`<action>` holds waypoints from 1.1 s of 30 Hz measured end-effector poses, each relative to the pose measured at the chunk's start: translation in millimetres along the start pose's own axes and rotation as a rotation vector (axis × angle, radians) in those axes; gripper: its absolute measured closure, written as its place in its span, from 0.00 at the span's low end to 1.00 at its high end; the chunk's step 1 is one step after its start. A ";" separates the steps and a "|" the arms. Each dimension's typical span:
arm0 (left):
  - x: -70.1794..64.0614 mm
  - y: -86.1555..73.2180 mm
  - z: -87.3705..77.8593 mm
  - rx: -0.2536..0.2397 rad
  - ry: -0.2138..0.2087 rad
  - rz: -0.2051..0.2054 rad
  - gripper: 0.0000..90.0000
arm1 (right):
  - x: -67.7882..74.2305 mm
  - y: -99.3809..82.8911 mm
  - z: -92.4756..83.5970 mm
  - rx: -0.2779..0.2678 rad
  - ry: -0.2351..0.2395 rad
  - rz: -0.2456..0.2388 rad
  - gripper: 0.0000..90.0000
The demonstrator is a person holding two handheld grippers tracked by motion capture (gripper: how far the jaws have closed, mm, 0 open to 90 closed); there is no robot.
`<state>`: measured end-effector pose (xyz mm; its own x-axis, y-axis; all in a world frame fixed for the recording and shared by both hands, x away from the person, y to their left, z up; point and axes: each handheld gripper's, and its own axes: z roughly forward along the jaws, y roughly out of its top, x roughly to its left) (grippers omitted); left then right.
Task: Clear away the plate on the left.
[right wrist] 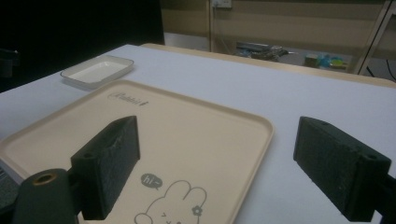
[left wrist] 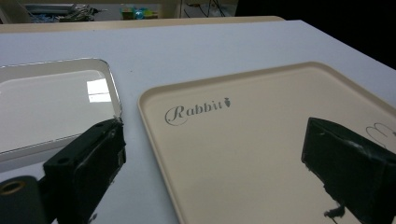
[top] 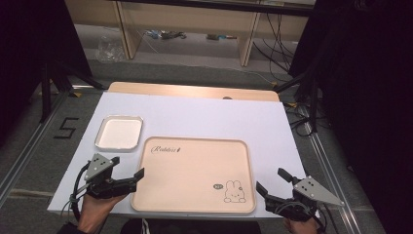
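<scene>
At the far left of the high view, the left gripper (top: 127,168) hangs over the near left part of the white-covered table (top: 204,117), held from below by the person's left hand (top: 95,207), with its grey three-cornered plate tipped up on top. Its fingers (left wrist: 86,165) stand wide apart and hold nothing; in the left gripper view one sits over the bare table between the two trays and the other over the beige tray's surface. Just beyond this gripper lies a small white rectangular dish (top: 119,132) with a thin dark rim, shallow and with nothing in it, close beside the upper left corner of the beige tray but apart from it. The large beige tray (top: 195,170) takes up the middle of the table near its front edge; it bears the word "Rabbit" in script near its upper left corner and a cartoon rabbit with a small "hi" bubble at its lower right corner, and nothing rests on it. To the right of the tray, the right gripper (top: 272,183) hovers over the near right corner of the table, its fingers (right wrist: 109,161) also spread wide and holding nothing, one above the tray's rabbit corner and the other above the white table surface.
</scene>
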<state>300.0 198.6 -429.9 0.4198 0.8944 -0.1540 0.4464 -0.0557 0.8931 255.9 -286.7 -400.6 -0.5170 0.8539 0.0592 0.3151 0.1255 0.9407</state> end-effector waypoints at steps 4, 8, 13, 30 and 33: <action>2.0 1.3 2.3 0.006 0.005 0.004 0.06 | 0.2 0.1 0.8 0.009 0.000 0.006 0.17; 7.9 3.4 8.3 0.013 0.026 -0.005 0.06 | -0.5 0.1 0.2 0.004 -0.001 0.000 0.17; 19.0 5.5 17.1 0.037 0.054 -0.022 0.06 | 1.9 -0.3 0.7 0.010 0.015 0.030 0.17; 60.8 14.8 41.7 0.083 0.173 -0.078 0.08 | 1.9 -0.4 0.7 0.004 0.012 0.030 0.17; 68.4 15.4 45.0 0.098 0.188 -0.094 0.08 | -0.1 -0.3 1.1 -0.008 0.006 0.007 0.17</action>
<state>371.2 239.0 -445.7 0.2218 0.9642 -0.1452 0.5548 -0.0024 0.8319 256.8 -286.3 -401.3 -0.5193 0.8519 0.0674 0.3123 0.1157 0.9429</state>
